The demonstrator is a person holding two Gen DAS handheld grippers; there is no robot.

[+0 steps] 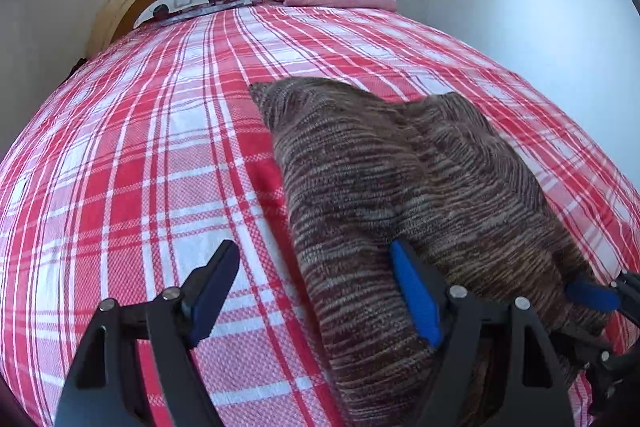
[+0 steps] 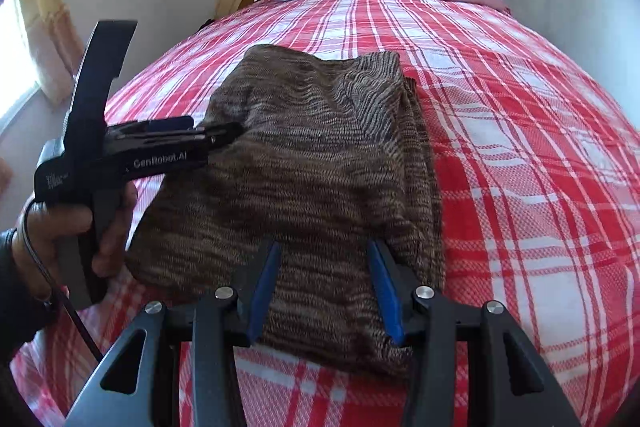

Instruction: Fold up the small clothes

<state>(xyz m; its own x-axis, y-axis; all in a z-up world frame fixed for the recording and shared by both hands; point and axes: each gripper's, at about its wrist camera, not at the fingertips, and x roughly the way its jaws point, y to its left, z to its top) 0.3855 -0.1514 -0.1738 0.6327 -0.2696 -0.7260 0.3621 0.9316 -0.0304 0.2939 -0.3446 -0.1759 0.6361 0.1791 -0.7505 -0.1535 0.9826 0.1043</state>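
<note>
The brown knitted garment (image 2: pixel 304 163) lies folded at the middle of the checked bed (image 2: pixel 540 155), its near hem at 6 o'clock pinched by the right gripper (image 2: pixel 324 291), the left gripper (image 1: pixel 316 291) spread open, so next step needs release and smoothing.

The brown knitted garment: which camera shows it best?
The right wrist view: the brown knitted garment lies nearly whole on the bed. The left wrist view shows it from the side, its near end cut off behind the left gripper.
</note>
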